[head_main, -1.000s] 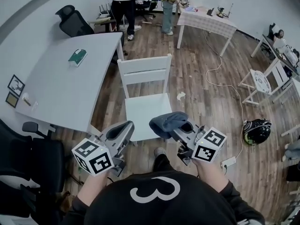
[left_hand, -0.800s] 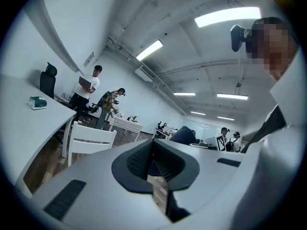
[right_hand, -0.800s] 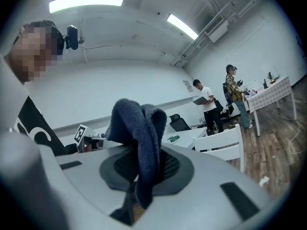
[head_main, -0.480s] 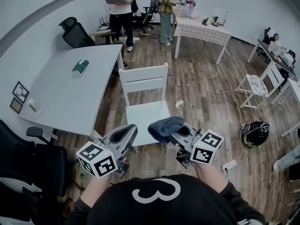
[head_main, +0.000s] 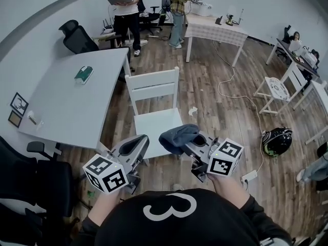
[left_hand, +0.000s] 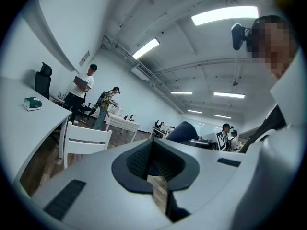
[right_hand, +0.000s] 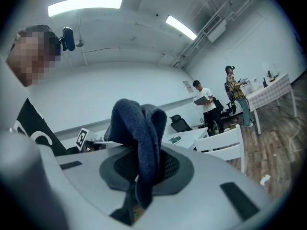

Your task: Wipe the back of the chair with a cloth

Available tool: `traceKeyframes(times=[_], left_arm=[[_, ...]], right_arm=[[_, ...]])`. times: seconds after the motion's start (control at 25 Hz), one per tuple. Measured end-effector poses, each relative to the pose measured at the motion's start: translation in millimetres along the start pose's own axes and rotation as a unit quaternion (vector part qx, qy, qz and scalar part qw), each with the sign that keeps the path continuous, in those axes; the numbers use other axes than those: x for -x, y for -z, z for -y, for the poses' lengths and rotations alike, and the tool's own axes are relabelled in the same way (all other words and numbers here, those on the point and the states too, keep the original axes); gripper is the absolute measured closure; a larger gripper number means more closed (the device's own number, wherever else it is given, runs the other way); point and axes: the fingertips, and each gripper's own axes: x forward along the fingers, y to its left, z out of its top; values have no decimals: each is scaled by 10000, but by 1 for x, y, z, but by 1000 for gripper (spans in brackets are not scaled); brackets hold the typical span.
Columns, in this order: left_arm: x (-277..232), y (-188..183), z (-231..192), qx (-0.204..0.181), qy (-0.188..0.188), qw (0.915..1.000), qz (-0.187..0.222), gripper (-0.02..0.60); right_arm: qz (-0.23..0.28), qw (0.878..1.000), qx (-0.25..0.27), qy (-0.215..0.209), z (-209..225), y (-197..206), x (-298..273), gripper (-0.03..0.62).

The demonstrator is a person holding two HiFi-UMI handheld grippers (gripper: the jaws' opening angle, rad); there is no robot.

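table: grey table (head_main: 66, 101) at far left, one green item (head_main: 83, 74) lying on it; not part of the job.
left gripper: left gripper (head_main: 136, 143) low in front of the person, jaws pressed together with nothing between them, near the front edge of the seat.
chair: white chair (head_main: 154, 123) straight ahead, seat towards the person, its back (head_main: 152, 85) on the far side, upright. Nothing touches it.
cloth: dark blue cloth (head_main: 178, 135) bunched up, in the air over the seat's near right corner, well apart from the chair back.
right gripper: right gripper (head_main: 192, 143) pinching the cloth; most of the fabric stands in a loose fold above the jaws.
step in hand (judged): bringing the cloth up to the back; wiping not yet begun.
doing it well (judged): step closer or reach over the seat; lay the loose fold flat on the top rail, not the jaw tips; run along each rail and then the posts; keep the pinch firm; the free left gripper could steady the chair.
count, grippers: two.
count, cloths: one.
count, chairs: three in view: the white one, a black office chair (head_main: 77, 34), a small white chair (head_main: 277, 88) at right.
count, people standing at the far end: two.
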Motion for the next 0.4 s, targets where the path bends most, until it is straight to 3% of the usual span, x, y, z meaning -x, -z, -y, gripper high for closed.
traceKeyframes(times=[0.4], left_arm=[[10, 16, -6, 128, -71, 9999, -62, 568]], right_arm=[[71, 9997, -133, 179, -7, 16, 5, 543]])
